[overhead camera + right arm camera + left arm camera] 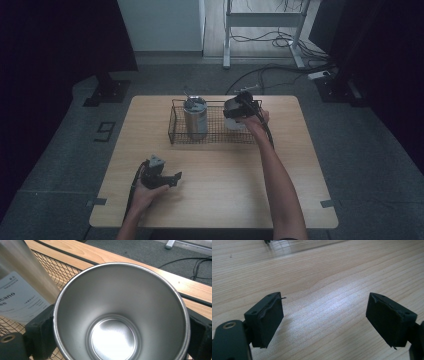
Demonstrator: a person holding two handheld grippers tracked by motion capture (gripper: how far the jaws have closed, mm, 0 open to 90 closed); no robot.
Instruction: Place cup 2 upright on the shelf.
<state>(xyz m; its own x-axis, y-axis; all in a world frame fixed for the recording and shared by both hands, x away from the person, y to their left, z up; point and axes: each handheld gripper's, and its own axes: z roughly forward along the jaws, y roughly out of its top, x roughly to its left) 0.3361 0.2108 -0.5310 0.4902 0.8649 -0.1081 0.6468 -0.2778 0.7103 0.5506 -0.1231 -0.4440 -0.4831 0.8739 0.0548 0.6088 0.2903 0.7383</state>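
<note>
The shiny steel cup (pixel 121 315), round and open-mouthed, sits between our right gripper's (pixel 239 111) black fingers (pixel 40 336), one pressed against each side of its wall, so we judge it grasped. Taking the black wire mesh basket (pixel 176 125) as our landmark, the cup hangs at the basket's right end, above its mesh floor, while a taller cylindrical steel tumbler (pixel 195 117) with a white label stands inside the basket toward its left end. In the right gripper view that tumbler leans in close beside the cup's rim.

We read the step in hand as setting the cup down in the basket. To do it well, we would keep the cup's mouth level and lower it straight, holding it clear of the tumbler and of the basket's right wall, so the base lands flat on the mesh rather than catching a wire. We would loosen the grip only once the base rests fully.

On the pale wooden desk (pixel 300 165), in front of the basket and well apart from it, our left gripper (pixel 170 179) rests with its fingers (pixel 268 320) spread wide and nothing between them.
</note>
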